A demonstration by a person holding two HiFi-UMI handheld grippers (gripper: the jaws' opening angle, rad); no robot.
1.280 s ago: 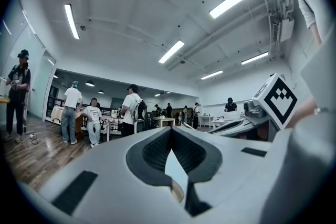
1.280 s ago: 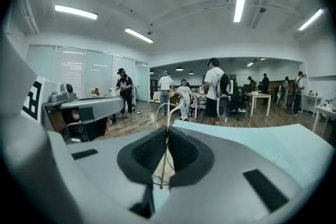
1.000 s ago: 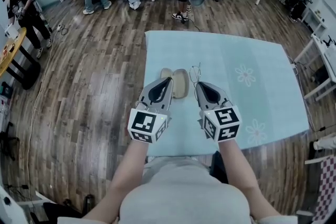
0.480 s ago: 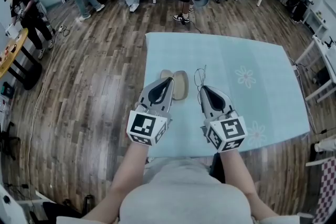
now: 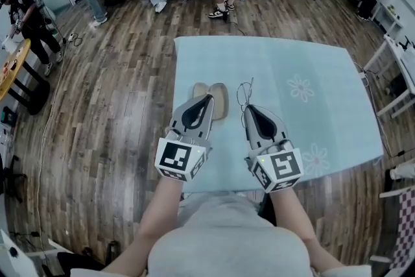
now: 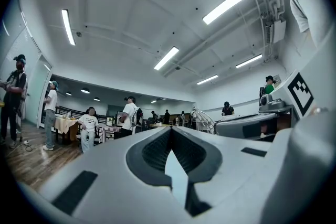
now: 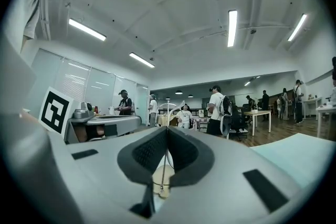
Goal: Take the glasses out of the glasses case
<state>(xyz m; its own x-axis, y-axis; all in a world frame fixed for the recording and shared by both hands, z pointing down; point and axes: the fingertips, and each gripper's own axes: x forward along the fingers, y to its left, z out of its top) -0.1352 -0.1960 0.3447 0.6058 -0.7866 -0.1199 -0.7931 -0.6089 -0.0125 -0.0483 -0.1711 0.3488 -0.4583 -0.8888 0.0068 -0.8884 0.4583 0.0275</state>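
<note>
Currently, the right gripper [image 5: 247, 108] is pinching thin wire-framed glasses [image 5: 243, 91] beside the open tan oval case [image 5: 220, 100]; the left gripper [image 5: 208, 99] is sitting closed, empty.

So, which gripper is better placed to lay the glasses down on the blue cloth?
Right. The right gripper has its jaws shut on the thin-framed glasses, which are beside the open case and over the cloth. The left gripper is by the case, its jaws together on nothing.
</note>
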